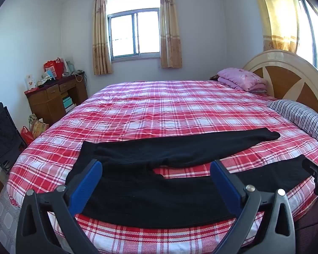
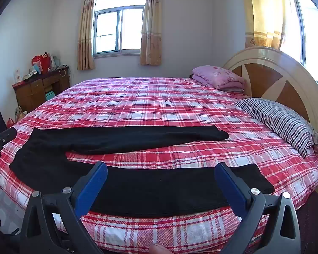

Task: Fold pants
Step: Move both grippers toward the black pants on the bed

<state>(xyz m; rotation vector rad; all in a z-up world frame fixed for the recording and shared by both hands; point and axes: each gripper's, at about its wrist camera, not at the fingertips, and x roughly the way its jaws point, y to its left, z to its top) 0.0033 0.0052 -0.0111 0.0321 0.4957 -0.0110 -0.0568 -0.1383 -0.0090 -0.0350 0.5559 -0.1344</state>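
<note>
Black pants [image 1: 150, 192] lie spread flat on the red plaid bed [image 1: 169, 105], waist to the left, both legs running right with a gap of sheet between them. In the right wrist view the same pants [image 2: 159, 190] show the near leg ending at right and the far leg [image 2: 137, 136] behind it. My left gripper [image 1: 156, 165] hovers open above the near leg close to the crotch, nothing between its blue pads [image 1: 89, 186]. My right gripper [image 2: 161, 167] hangs open over the middle of the near leg, pads [image 2: 229, 184] apart from the cloth.
A striped pillow [image 2: 279, 120] and a folded pink quilt [image 2: 218, 78] lie by the round headboard [image 2: 271, 78] at right. A wooden desk [image 1: 53, 97] with bags stands at the far left wall, a black folded chair [image 1: 2, 133] beside the bed's left edge.
</note>
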